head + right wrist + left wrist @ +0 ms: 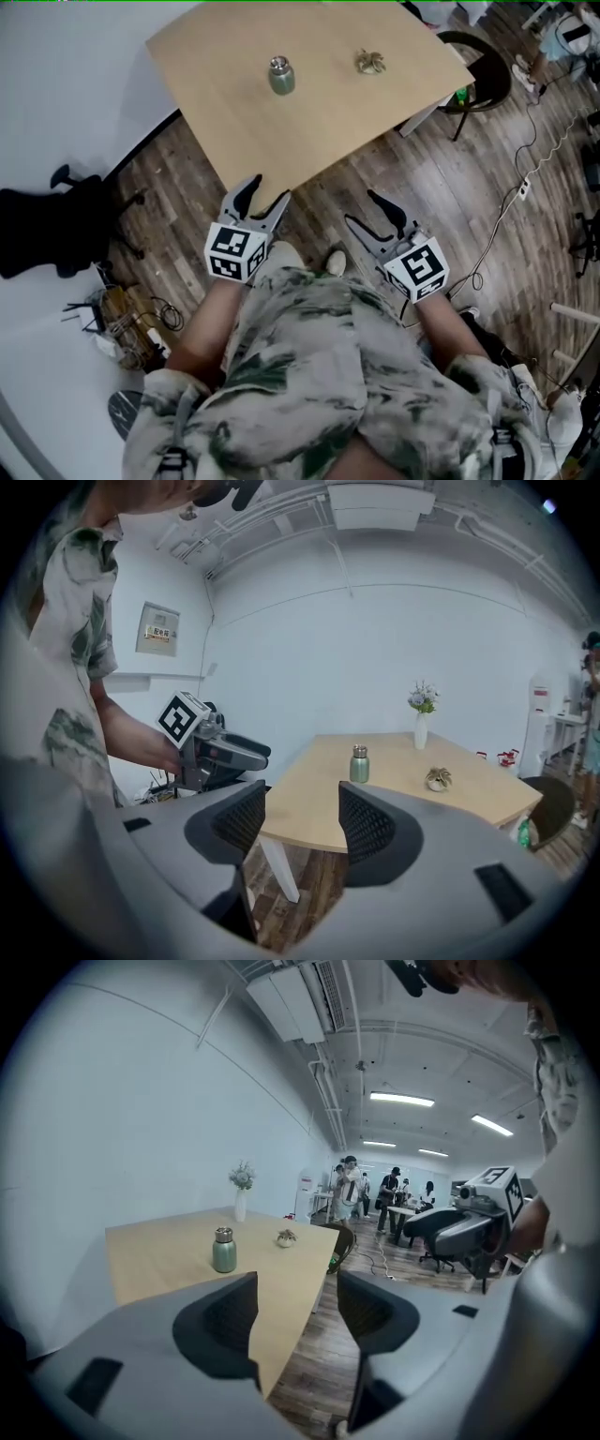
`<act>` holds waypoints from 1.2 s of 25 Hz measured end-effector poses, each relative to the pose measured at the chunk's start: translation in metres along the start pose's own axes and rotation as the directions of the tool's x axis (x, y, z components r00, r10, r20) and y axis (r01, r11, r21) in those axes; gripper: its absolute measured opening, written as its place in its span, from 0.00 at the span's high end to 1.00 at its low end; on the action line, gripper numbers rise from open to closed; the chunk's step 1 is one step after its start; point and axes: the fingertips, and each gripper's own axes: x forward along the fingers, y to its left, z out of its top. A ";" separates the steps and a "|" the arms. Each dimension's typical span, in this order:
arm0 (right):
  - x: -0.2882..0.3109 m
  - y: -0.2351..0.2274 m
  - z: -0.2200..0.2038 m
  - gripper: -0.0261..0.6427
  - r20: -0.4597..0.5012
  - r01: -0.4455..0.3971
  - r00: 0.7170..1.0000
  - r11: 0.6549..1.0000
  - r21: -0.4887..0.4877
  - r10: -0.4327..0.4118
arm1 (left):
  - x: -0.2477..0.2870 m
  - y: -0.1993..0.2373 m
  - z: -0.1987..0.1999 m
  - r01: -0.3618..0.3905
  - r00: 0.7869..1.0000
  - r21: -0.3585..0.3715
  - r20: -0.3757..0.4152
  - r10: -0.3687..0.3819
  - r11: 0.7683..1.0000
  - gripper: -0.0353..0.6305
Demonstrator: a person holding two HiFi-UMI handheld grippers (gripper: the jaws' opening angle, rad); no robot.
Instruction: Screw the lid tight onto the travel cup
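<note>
A green travel cup (281, 76) with a silver lid on top stands upright on the wooden table (309, 141), toward its far side. In the left gripper view the cup (223, 1251) is well beyond the jaws, and the right gripper view shows the cup (359, 764) equally distant. My left gripper (269, 192) hovers at the table's near corner, open and empty. Over the floor to the right, short of the table, my right gripper (362, 208) is also open with nothing between its jaws. Neither touches the cup.
A small potted plant (369, 62) sits right of the cup, and a white vase with flowers (421, 719) stands at the table's far end. A black office chair (56, 225) is at left, another chair (483, 75) at right. Cables (511, 202) cross the floor. People stand far off (349, 1185).
</note>
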 end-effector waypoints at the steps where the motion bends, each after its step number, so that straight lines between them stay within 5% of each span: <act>1: 0.002 -0.004 0.000 0.57 0.000 0.004 1.000 1.000 0.008 -0.004 | 0.008 0.006 0.002 -0.002 1.000 0.004 -0.006 0.002 1.000 0.56; 8: 0.033 -0.032 0.012 0.54 -0.015 0.080 0.997 0.996 0.042 -0.080 | 0.067 0.081 0.013 -0.038 0.999 0.047 -0.033 0.040 0.998 0.51; 16: 0.079 -0.063 0.036 0.50 -0.026 0.199 0.980 0.976 0.085 -0.197 | 0.144 0.155 0.023 0.017 0.997 0.102 -0.079 -0.009 0.995 0.47; 30: 0.114 -0.079 0.034 0.46 -0.143 0.389 0.919 0.906 0.164 -0.368 | 0.256 0.238 -0.002 0.058 0.988 0.110 -0.152 -0.041 0.992 0.41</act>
